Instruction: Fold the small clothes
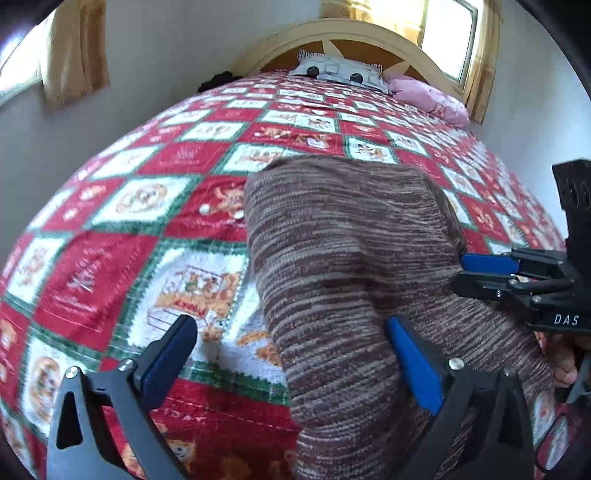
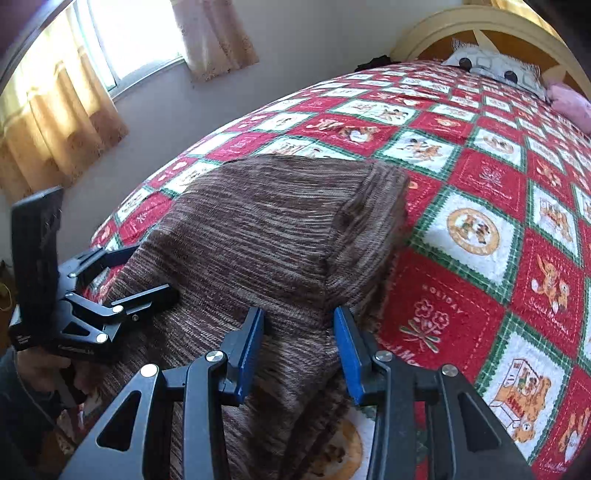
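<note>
A brown striped knit garment point(image 1: 351, 251) lies on the bed, folded lengthwise; it also shows in the right wrist view point(image 2: 266, 229). My left gripper point(image 1: 291, 350) is open, its jaws wide apart over the garment's left edge, right finger above the cloth. It appears at the left of the right wrist view point(image 2: 147, 273), also open. My right gripper point(image 2: 299, 350) is open with its jaws astride a raised fold at the garment's near end. In the left wrist view the right gripper point(image 1: 461, 271) comes in from the right, its tips at the garment's right edge.
The bed is covered by a red, green and white holiday quilt point(image 1: 147, 206). A patterned pillow point(image 1: 340, 72) and a pink pillow point(image 1: 428, 96) lie by the wooden headboard point(image 1: 354, 33). Curtained windows point(image 2: 55, 92) and a wall stand left of the bed.
</note>
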{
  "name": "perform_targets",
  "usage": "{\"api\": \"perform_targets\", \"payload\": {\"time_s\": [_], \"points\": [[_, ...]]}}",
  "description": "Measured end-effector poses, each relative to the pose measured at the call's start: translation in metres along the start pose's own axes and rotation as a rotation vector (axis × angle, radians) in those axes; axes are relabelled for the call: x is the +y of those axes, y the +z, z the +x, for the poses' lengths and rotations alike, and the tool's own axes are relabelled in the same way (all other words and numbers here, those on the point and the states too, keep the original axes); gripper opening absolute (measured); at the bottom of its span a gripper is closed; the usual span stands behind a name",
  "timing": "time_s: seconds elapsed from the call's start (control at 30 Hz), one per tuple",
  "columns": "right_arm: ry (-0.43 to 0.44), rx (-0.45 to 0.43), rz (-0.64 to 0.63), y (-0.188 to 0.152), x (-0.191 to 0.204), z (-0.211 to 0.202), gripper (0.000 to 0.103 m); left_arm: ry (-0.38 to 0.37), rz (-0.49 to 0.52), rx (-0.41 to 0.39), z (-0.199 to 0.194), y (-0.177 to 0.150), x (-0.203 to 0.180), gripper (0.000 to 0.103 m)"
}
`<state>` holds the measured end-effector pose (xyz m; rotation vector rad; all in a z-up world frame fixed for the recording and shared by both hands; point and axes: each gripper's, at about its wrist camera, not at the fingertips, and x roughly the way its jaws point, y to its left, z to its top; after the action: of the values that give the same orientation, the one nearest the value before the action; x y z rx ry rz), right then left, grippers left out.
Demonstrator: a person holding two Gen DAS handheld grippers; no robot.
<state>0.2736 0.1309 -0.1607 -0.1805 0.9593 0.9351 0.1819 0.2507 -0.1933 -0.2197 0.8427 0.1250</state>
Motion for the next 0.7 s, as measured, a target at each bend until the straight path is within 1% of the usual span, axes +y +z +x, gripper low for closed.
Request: {"api": "perform_targets", "payload": {"time_s": [0.07,0.23,0.43,0.53,0.6,0.7], "points": [[-0.004,0.004,-0.006,-0.005,-0.001,-0.004,0.040,-0.005,-0.006,-0.003,-0.001,-0.002,0.000,0.103],[-0.059,0.012,-0.043,-0.018,0.006,-0.011,0.041,0.029,0.009,-0.015,-0.006,-0.006,-0.007,0.103],[-0.037,0.004,0.052,-0.032,-0.004,-0.019,0.042,0.078,0.023,-0.025,-0.016,-0.008,-0.015,0.103],[-0.070,-0.004,0.039,-0.038,0.004,-0.023,0.042,0.090,0.031,-0.030,-0.018,-0.010,-0.017,0.103],[-0.101,-0.014,0.027,-0.042,0.009,-0.027,0.042,0.088,0.016,-0.031,-0.018,-0.012,-0.015,0.103],[-0.096,-0.034,0.049,-0.043,0.005,-0.032,0.042,0.091,0.005,-0.035,-0.022,-0.013,-0.016,0.103]]}}
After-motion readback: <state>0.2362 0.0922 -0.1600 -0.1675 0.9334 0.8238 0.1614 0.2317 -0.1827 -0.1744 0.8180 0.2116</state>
